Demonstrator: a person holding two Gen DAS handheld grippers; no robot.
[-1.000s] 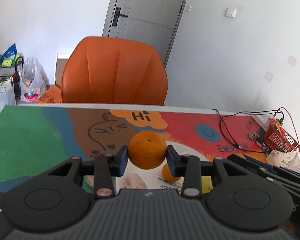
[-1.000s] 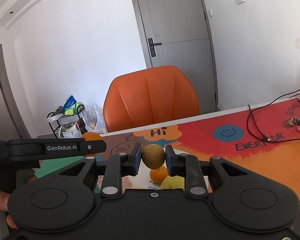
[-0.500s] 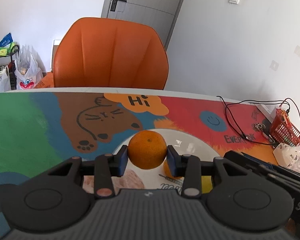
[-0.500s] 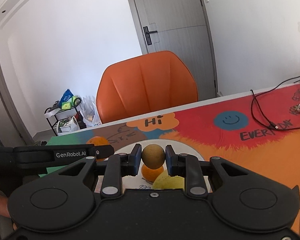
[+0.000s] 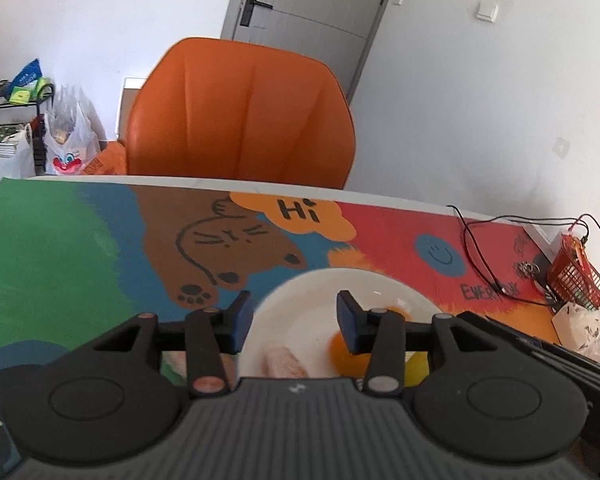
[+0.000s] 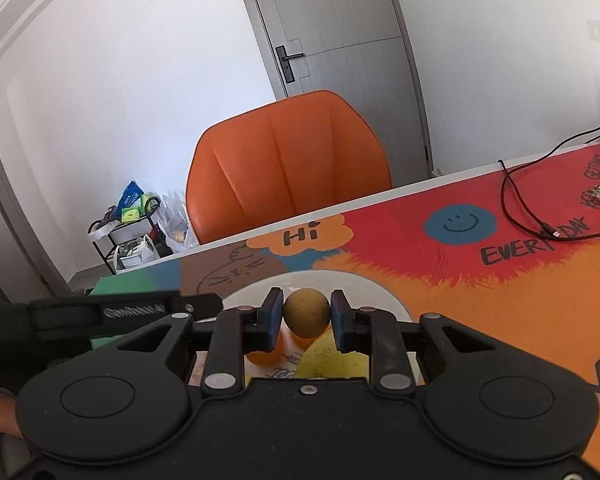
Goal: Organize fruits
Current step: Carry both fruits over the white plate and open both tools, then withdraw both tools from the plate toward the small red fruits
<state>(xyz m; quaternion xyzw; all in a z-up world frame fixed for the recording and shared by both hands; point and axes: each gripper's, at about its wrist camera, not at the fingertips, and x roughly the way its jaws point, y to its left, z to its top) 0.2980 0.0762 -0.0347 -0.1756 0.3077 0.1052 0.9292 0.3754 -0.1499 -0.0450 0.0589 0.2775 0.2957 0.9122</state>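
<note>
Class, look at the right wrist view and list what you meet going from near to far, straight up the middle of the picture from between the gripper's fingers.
Small round brownish-yellow fruit held between the right gripper fingers → white round plate → orange "Hi" speech bubble on the mat → orange padded chair → grey door.

Left tongs (image 5: 294, 316) just opening, empty, above plate (image 5: 384, 284)

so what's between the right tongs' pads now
A small brownish-yellow round fruit, pinched between the right tongs above the white plate; the right wrist view shows it.
</note>
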